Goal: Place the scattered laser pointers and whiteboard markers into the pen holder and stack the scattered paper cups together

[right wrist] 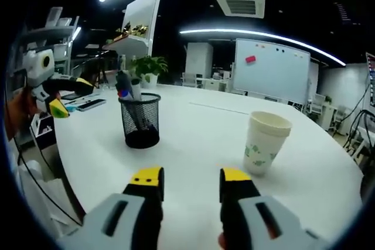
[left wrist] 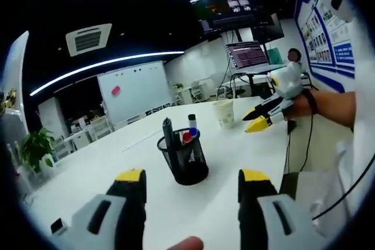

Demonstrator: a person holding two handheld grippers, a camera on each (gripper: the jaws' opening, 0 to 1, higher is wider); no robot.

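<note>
Left gripper (left wrist: 192, 178): released, grasping nothing.
Right gripper (right wrist: 191, 177): released, grasping nothing.
Pen holder (left wrist: 183, 157): markers (left wrist: 167, 133) upright inside, mid-table (right wrist: 199, 127).
Paper cup (right wrist: 265, 143): upright beside holder.

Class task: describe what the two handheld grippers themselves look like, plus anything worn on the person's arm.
Each gripper has a pale grey-white body, black jaws and yellow tips: left gripper, right gripper. In the left gripper view, the right gripper trails a thin black cable, and the hand holding it wears a dark wrist strap.
</note>
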